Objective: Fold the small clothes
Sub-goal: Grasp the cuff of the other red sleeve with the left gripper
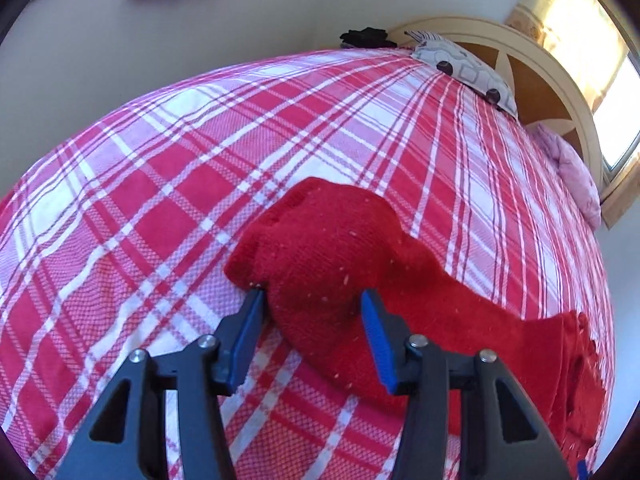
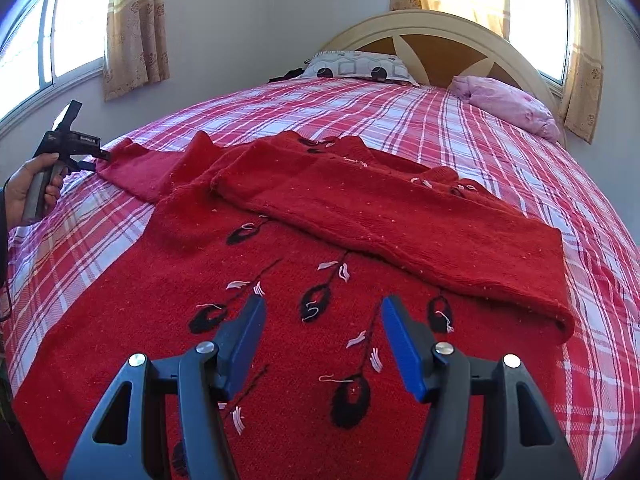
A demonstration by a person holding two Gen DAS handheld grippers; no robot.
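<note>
A: What lies on the bed (image 2: 460, 120)?

B: A red knitted sweater (image 2: 280, 248), spread across the red and white plaid cover. Its front carries black embroidered oval shapes on thin dark stems, with small white stitched leaves. Pale flecks of lint dot the knit.

A: Is it flat?

B: Partly. The body lies flat near the right wrist camera. One sleeve (image 2: 400, 216) is laid across the body, running from the upper middle to its cuff at the right. The other sleeve (image 2: 132, 164) stretches out to the left, toward the bed's edge.

A: And the left tongs (image 1: 314, 300)?

B: They stand at that outstretched sleeve's end, a bunched hump of red knit between the blue pads. The left pad touches the fabric; the right one seems just at its edge, so I cannot tell whether they truly grip it. From the right wrist view, a hand (image 2: 32, 188) holds that tool at the sleeve's tip.

A: The right tongs (image 2: 324, 312)?

B: Moderately wide apart, hanging above the embroidered front with nothing between the pads
</note>
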